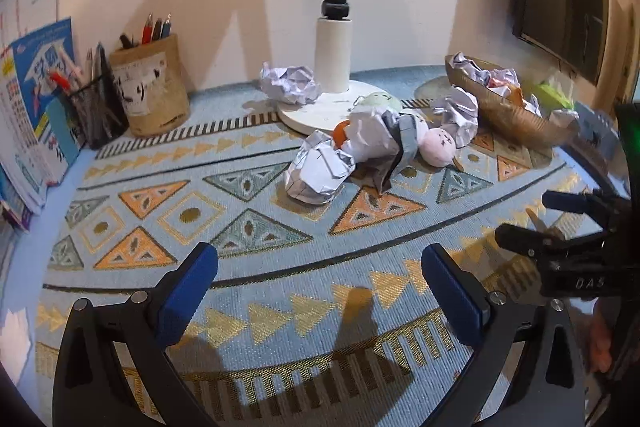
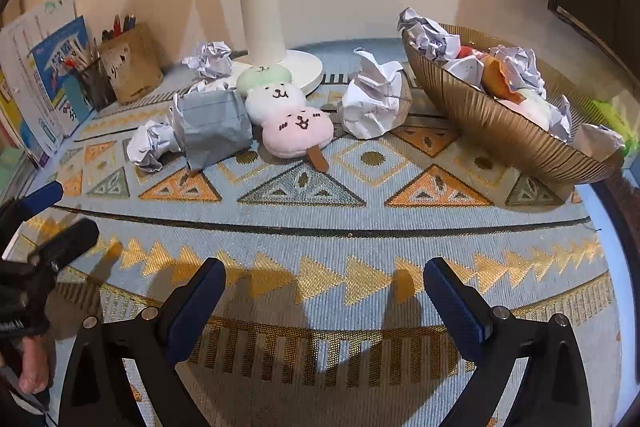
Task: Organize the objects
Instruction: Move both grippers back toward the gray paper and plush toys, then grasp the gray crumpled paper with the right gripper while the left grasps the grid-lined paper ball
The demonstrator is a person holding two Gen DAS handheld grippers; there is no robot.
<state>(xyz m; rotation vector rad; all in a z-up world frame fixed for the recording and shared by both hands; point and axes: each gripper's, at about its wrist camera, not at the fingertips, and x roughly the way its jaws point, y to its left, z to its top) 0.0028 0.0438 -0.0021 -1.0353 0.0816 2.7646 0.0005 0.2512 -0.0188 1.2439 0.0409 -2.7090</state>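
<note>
Plush dango skewer [image 2: 285, 109] lying flat on the patterned surface [image 2: 320, 227], long axis near-to-far, wooden stick toward camera; left tool [image 1: 320, 267] and right tool [image 2: 324, 281] both spread wide, empty

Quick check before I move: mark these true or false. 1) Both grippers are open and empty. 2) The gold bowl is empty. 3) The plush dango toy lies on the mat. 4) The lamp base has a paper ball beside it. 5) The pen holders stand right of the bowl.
1) True: left gripper and right gripper are open and empty.
2) False: the gold bowl holds crumpled paper.
3) True: plush dango toy, mat.
4) True: lamp base, paper ball.
5) False: the pen holders stand far left.
</note>
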